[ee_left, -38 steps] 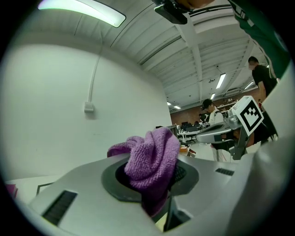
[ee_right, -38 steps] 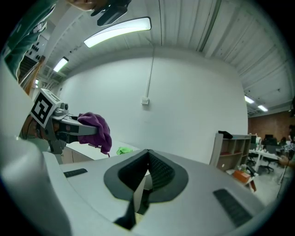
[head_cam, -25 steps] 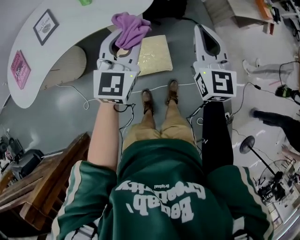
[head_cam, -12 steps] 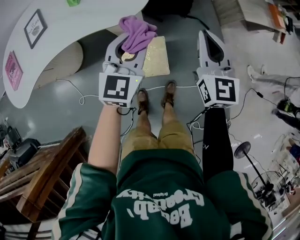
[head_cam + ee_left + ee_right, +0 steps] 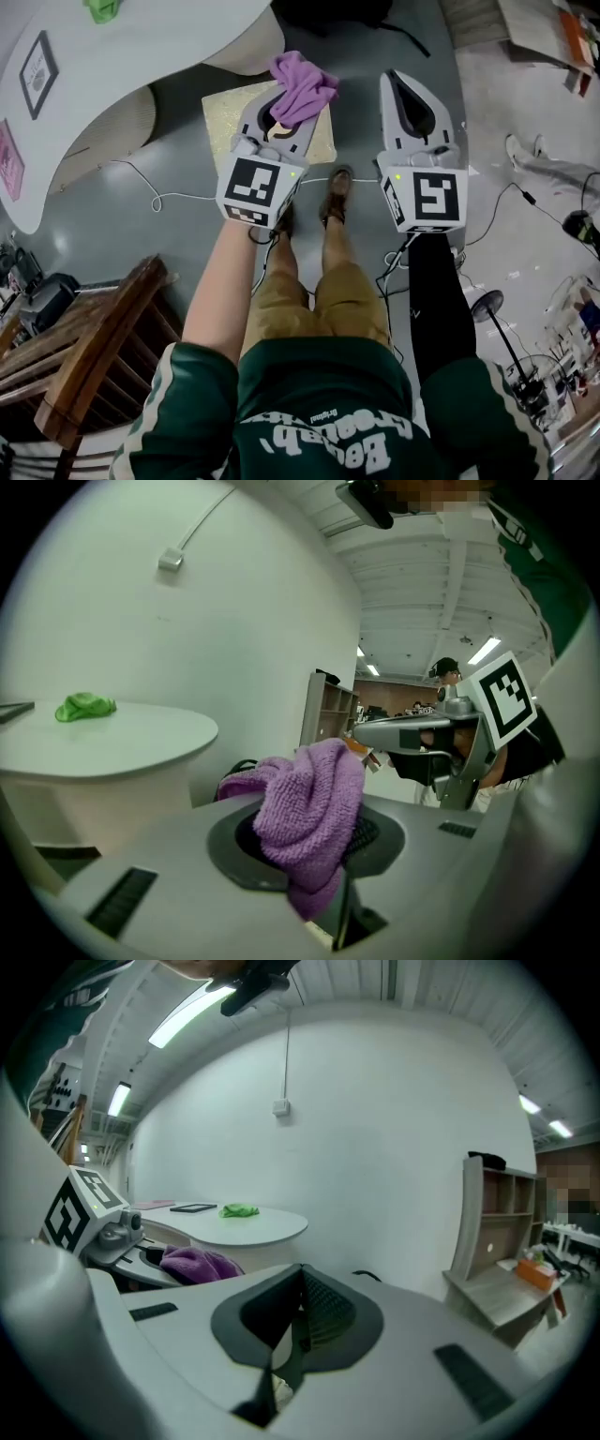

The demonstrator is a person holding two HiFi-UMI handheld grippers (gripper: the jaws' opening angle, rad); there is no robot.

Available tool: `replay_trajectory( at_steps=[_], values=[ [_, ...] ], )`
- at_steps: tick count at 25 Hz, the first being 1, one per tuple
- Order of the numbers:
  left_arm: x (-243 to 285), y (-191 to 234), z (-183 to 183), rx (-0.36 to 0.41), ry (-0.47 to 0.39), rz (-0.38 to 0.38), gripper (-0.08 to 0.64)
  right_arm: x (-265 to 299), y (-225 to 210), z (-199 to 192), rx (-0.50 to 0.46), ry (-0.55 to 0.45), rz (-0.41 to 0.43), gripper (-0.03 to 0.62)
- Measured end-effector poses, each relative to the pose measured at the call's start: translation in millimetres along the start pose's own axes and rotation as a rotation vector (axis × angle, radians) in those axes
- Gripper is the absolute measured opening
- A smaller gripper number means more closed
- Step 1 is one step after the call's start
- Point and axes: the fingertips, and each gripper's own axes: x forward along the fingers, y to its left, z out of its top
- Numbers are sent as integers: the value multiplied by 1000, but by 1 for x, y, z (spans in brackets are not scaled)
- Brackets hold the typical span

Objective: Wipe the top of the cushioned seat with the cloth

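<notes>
Left tongs are clamped on the purple cloth. In the left gripper view it bunches up out of the jaws with a tail hanging below, so the grip looks sound. Right tongs are closed with nothing between them; the right gripper view shows the two pads meeting edge to edge. The cushioned seat sits in the upper middle of the head view, a pale yellow speckled square low on the floor just beyond the shoes, partly covered in frame by my left tongs. I read the cloth as held up in the air over the seat's right part, not pressed to it, since the left gripper view has only wall and room behind it. So by my count the pickup is done and the wiping itself is all to come: lower, make contact, sweep the whole top. The white bench at upper left carries a green rag, well apart from all this.
</notes>
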Motion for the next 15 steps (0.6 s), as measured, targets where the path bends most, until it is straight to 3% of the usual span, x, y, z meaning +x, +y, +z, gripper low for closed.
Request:
replay_trajectory(
  at_steps=[6, 10, 15],
  values=[
    [44, -1, -69, -45, 114, -7, 114, 8, -7, -52, 13, 78, 21, 9],
    [73, 5, -122, -34, 242, 14, 114, 12, -15, -75, 48, 108, 26, 9],
    [95, 13, -174, -52, 334, 19, 114, 12, -16, -101, 62, 144, 19, 9]
  ],
)
